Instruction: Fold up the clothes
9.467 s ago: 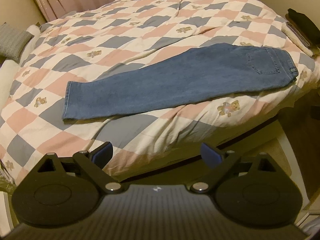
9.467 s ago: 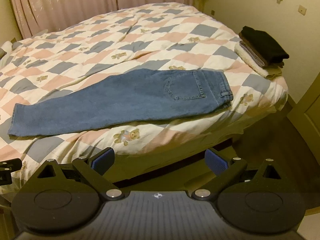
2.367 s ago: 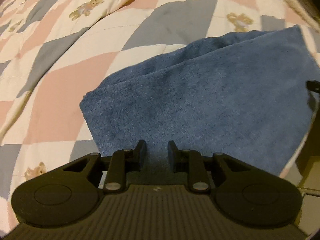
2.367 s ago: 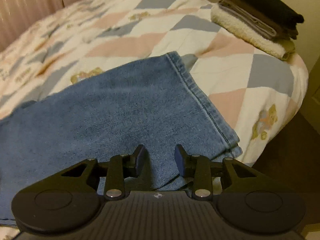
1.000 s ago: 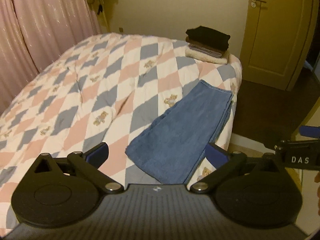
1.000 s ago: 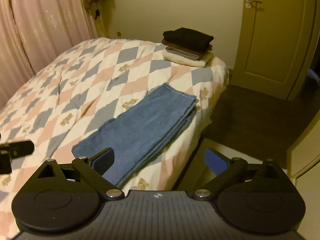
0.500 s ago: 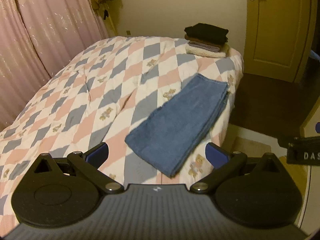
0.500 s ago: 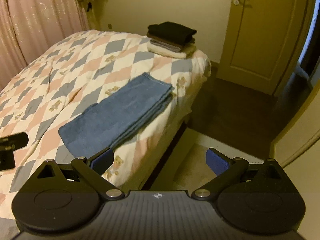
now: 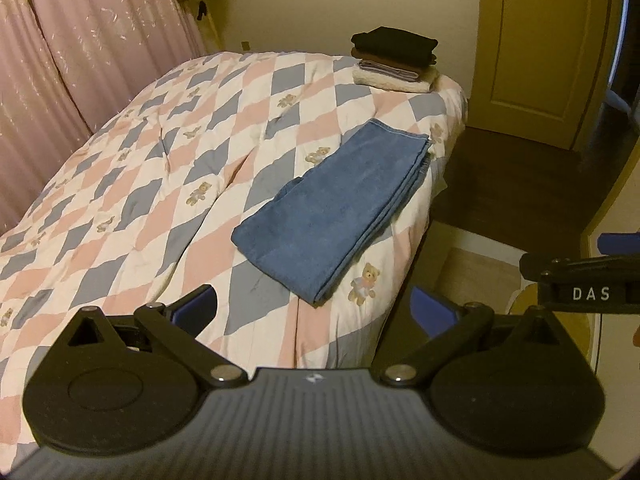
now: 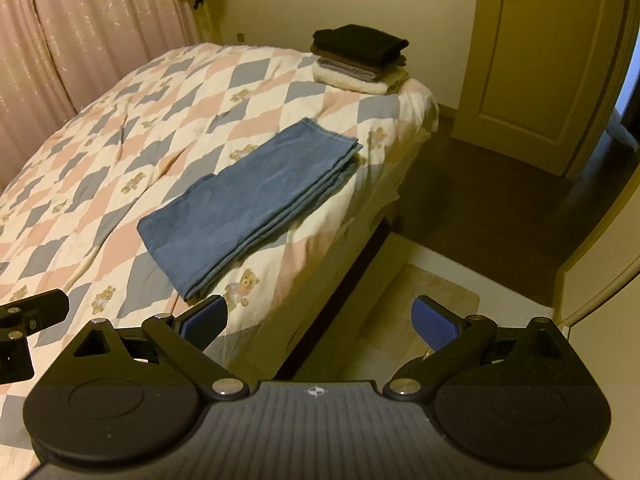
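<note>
The jeans (image 9: 336, 210) are lying folded into a layered rectangle near the bed's (image 9: 168, 168) foot-side edge, probably finished. Both the left tool (image 9: 314, 308) and the right tool (image 10: 320, 320) are hanging spread wide and empty, well apart from the denim.

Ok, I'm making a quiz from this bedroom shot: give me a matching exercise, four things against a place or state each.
Things:
1. folded jeans
2. clothes stack
3. door
4. right gripper

Places or states:
a. closed, past the bed's foot
b. open, holding nothing
c. far corner of the bed
d. flat on the quilt, near its side edge

Pairs: 1-d, 2-c, 3-a, 4-b
</note>
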`<state>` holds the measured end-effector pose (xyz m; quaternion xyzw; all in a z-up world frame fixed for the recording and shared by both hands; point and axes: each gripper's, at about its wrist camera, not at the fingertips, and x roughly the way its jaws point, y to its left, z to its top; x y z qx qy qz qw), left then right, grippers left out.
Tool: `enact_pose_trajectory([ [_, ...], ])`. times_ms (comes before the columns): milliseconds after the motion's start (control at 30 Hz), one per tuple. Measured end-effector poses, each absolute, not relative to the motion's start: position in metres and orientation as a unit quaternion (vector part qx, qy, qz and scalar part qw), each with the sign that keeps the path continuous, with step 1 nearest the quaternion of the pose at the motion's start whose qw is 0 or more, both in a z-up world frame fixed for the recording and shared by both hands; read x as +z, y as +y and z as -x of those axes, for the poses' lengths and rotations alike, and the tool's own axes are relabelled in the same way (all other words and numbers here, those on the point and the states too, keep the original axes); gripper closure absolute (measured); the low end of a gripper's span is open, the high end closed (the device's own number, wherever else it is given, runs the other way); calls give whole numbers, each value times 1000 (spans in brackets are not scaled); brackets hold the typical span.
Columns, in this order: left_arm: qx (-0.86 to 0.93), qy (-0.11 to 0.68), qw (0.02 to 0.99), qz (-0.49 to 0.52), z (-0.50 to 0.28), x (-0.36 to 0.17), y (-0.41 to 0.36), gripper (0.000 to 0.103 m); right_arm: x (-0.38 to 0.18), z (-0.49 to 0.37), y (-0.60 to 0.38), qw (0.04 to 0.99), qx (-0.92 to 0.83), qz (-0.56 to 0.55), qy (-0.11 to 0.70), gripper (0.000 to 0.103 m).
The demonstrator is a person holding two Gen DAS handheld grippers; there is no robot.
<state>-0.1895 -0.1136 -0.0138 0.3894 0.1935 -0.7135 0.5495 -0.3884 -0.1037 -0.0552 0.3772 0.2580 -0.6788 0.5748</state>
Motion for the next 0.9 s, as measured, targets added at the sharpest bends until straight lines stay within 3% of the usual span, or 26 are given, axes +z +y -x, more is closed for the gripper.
enact_pose_trajectory([
  [333, -741, 167, 528, -380, 192, 1, -122, 1, -49, 401, -97, 578, -684, -386, 219, 2],
  [667, -769, 205, 472, -380, 144, -48, -168, 1, -80, 397, -112, 589, -674, -384, 227, 2],
  [767, -764, 210, 460, -400, 133, -71, -199, 1, -93, 391, -125, 592, -673, -373, 241, 8],
  [833, -758, 193, 452, -429, 130, -90, -222, 3, -101, 386, -136, 596, -675, -361, 243, 14],
  [900, -755, 151, 436, -466, 129, -111, -244, 15, -108, 381, -150, 598, -682, -346, 240, 17],
])
